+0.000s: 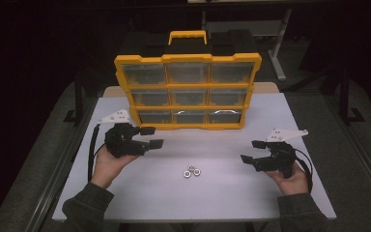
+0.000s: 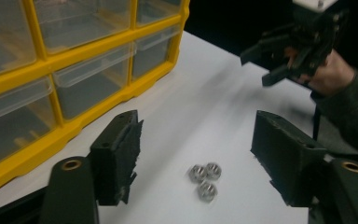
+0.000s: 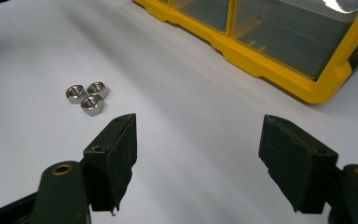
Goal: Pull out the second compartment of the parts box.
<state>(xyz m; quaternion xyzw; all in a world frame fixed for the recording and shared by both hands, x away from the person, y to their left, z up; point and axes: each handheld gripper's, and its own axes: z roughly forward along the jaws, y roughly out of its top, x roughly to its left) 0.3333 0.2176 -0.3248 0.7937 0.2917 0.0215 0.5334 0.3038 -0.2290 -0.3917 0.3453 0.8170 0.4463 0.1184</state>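
Three small steel hex nuts [image 1: 191,171] lie touching in a cluster on the white table [image 1: 212,198], near its middle front. They also show as nuts [image 2: 205,179] in the left gripper view and nuts [image 3: 87,97] in the right gripper view. My left gripper [image 1: 153,137] is held above the table left of them, its jaws open and empty; its own view looks past the open gripper [image 2: 196,126] down at the nuts. My right gripper [image 1: 249,151] hovers to their right, open and empty, seen as the gripper [image 3: 198,121] with bare table between its jaws.
A yellow parts organizer [image 1: 188,92] with clear drawers and a handle stands upright at the back of the table; its frame [image 2: 74,116] is close to the left gripper, and its corner [image 3: 307,88] lies ahead of the right one. The right gripper [image 2: 256,69] shows far off.
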